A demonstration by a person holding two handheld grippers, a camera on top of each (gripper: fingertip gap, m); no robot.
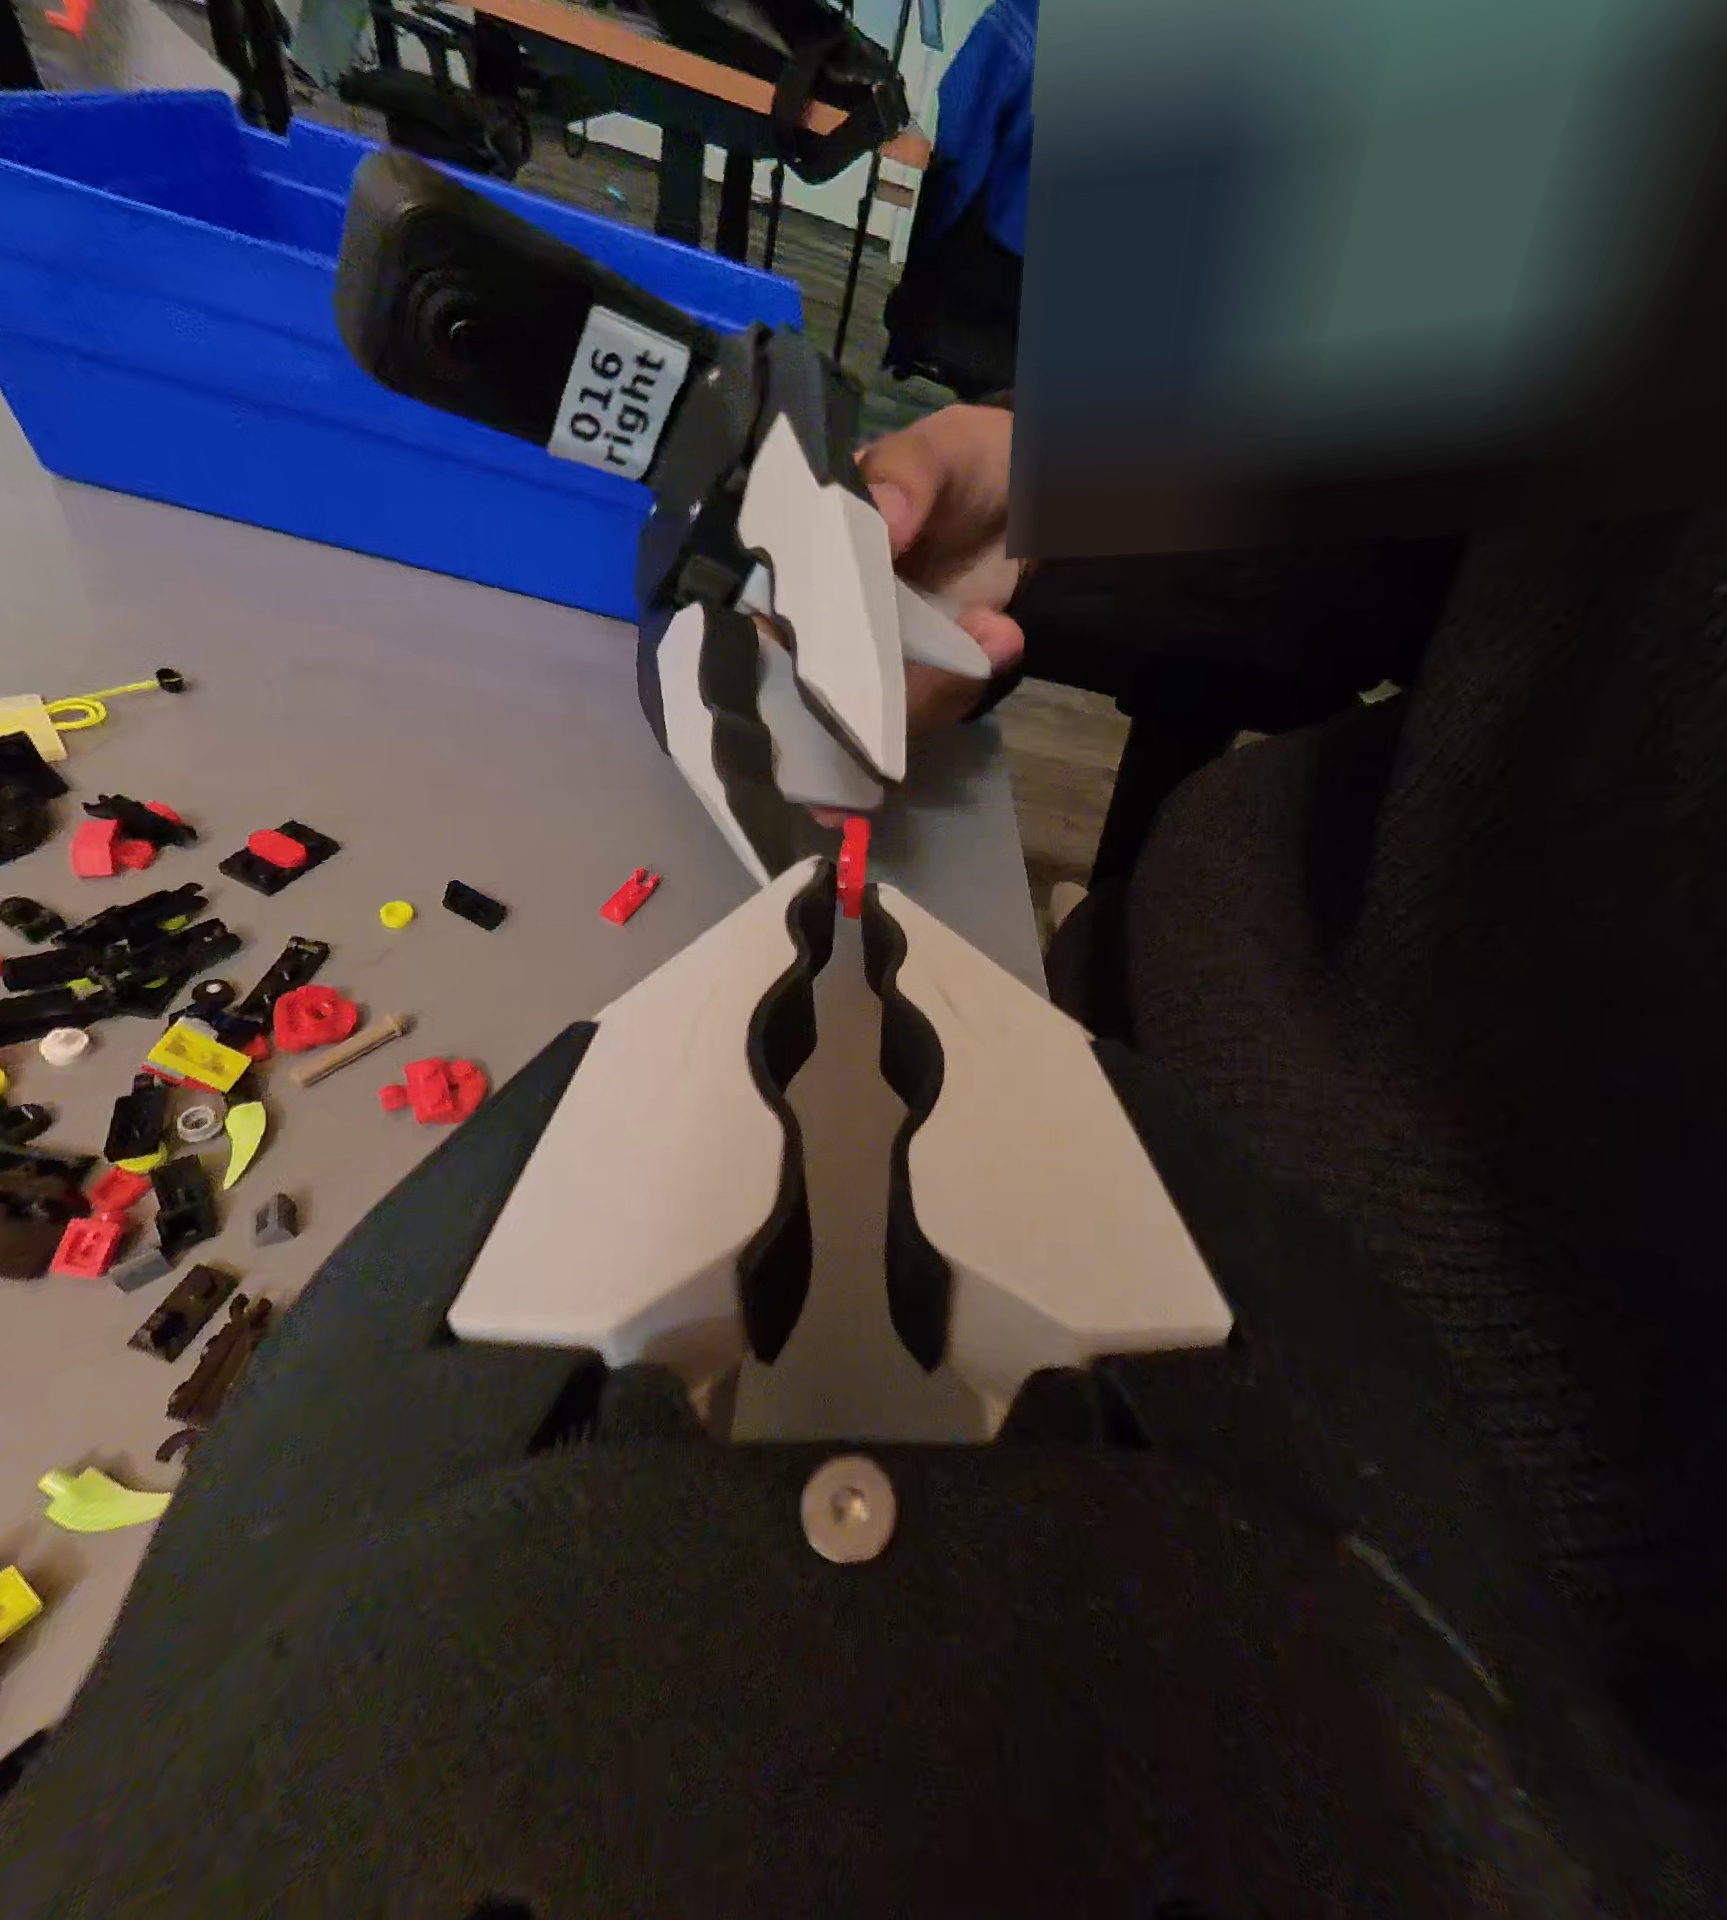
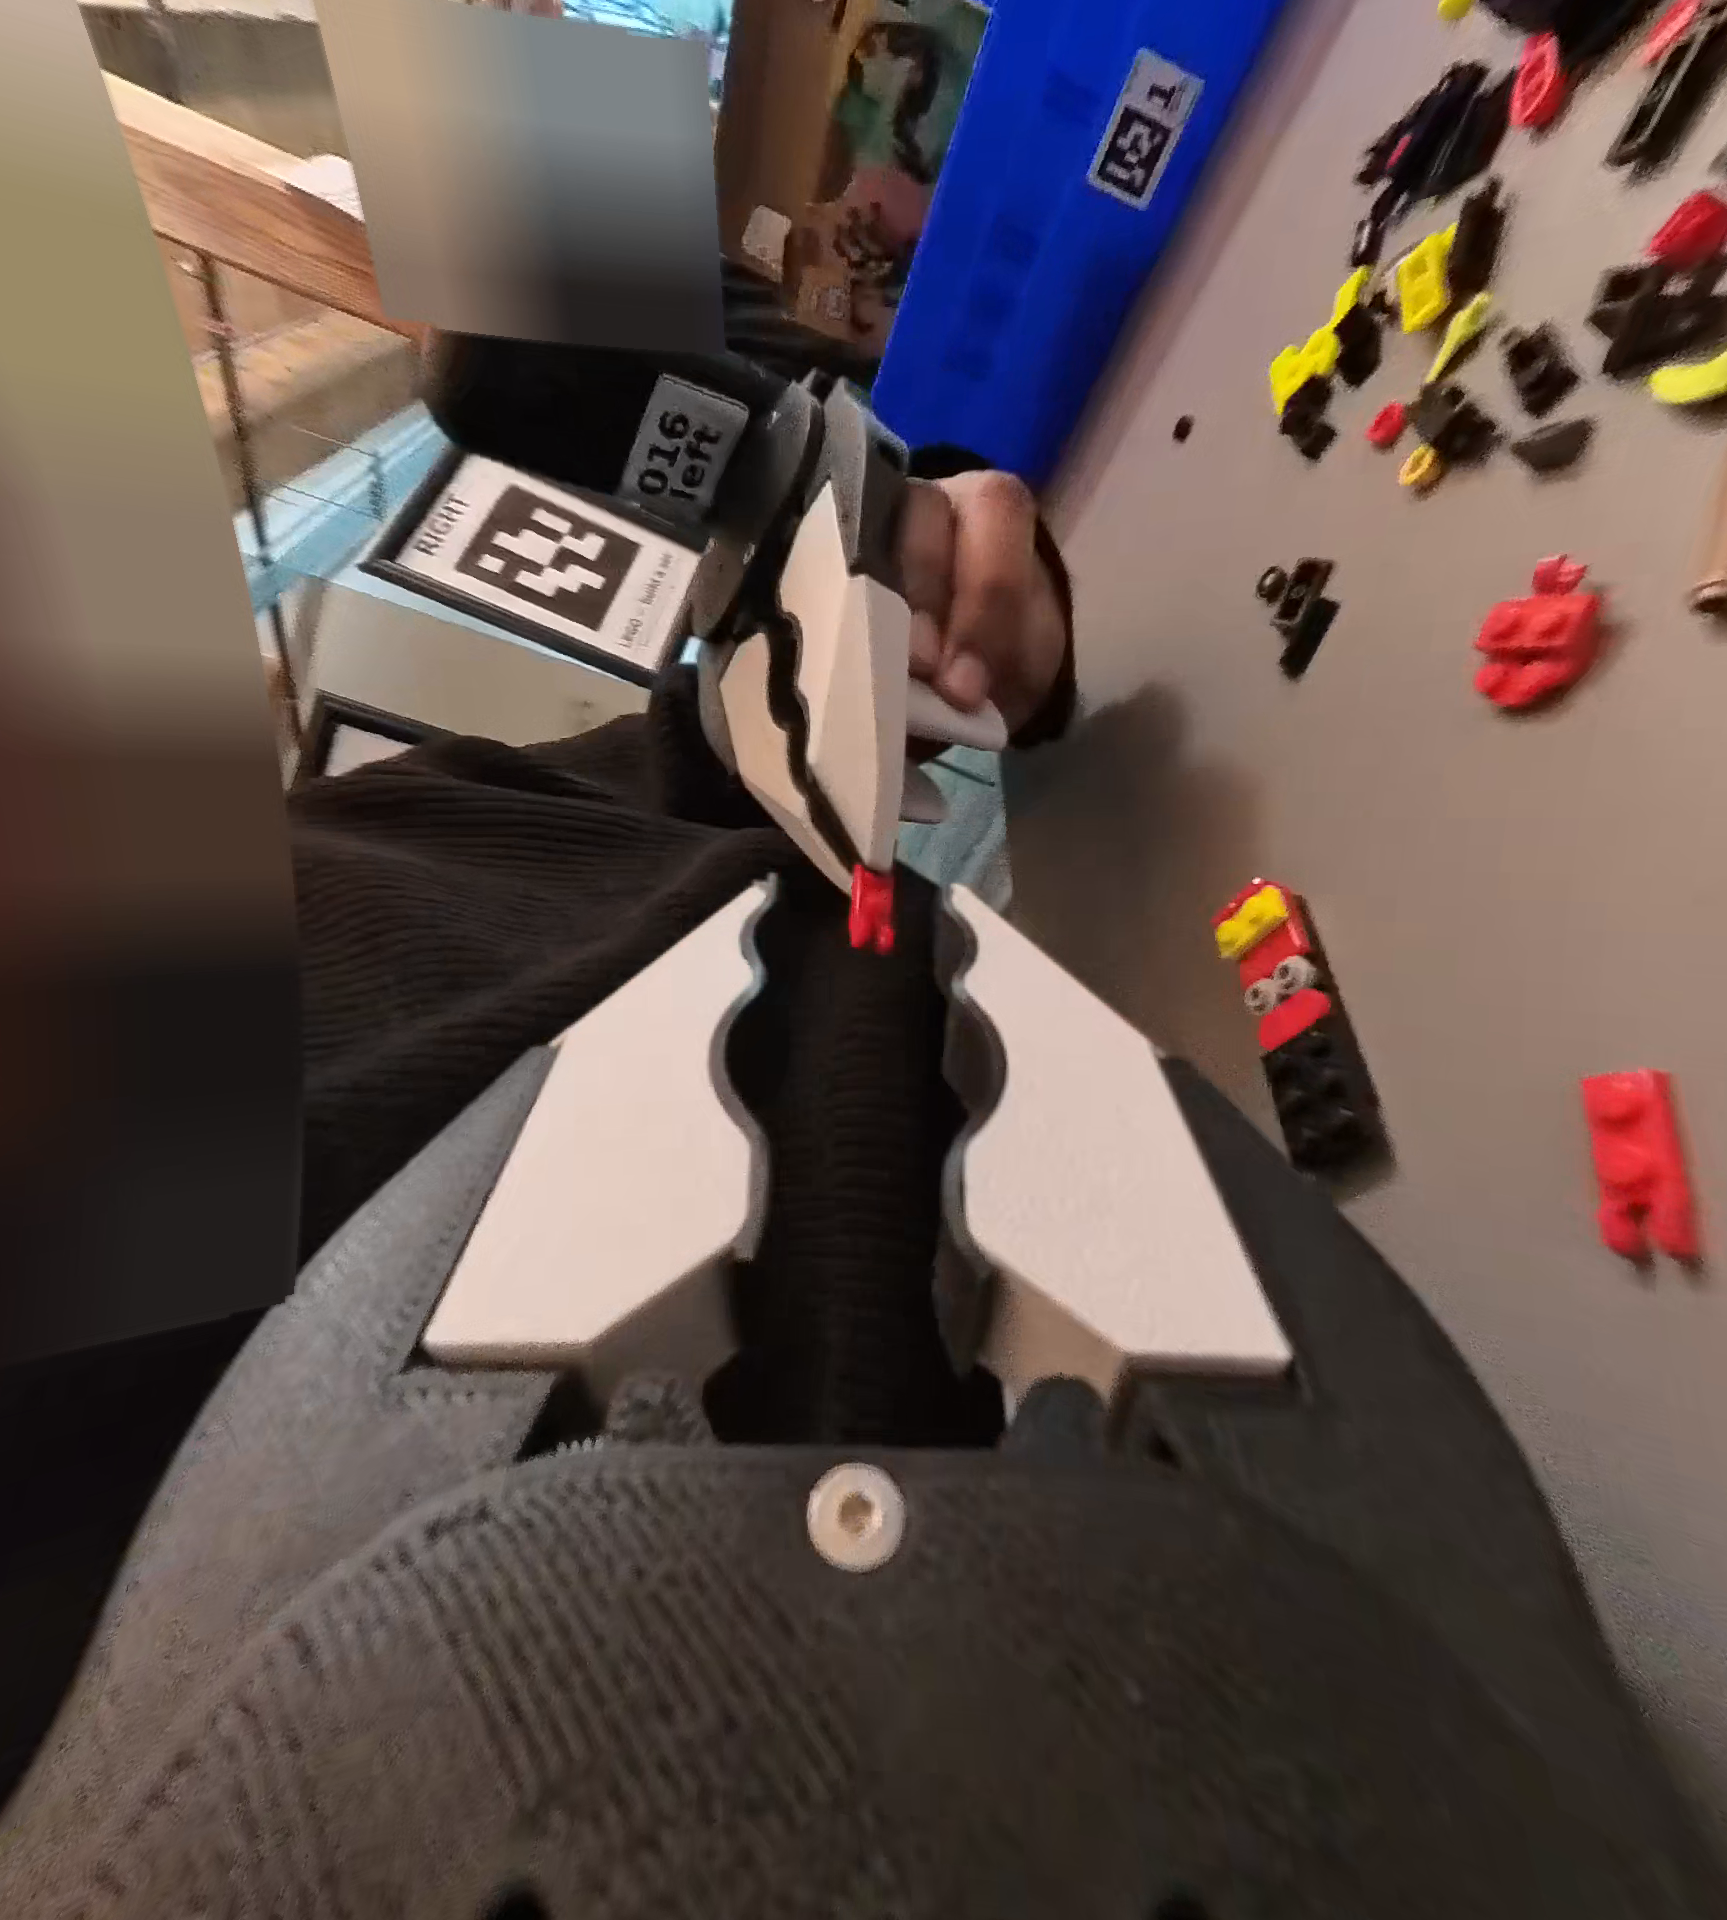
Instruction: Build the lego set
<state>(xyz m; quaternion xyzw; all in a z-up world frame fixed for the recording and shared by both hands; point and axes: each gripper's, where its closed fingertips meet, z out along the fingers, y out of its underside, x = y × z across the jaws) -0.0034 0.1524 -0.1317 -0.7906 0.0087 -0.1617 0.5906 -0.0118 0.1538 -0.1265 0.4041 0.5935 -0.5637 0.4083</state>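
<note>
One red piece (image 2: 871, 921), mid-frame in both views, is pinched at the left gripper's (image 1: 846, 881) jaws, long axis pointing into the right gripper's (image 2: 854, 914) spread jaws, which flank its free end above the bench (image 1: 423, 644).

A grey desk (image 1: 443, 665) carries a blue bin (image 1: 215, 343) at the upper left of the left wrist view and scattered red, black and yellow lego pieces (image 1: 111, 1039) at the middle left.

Glossy plastic lego pieces (image 1: 132, 1039) on smooth matt grey table (image 1: 402, 665)
</note>
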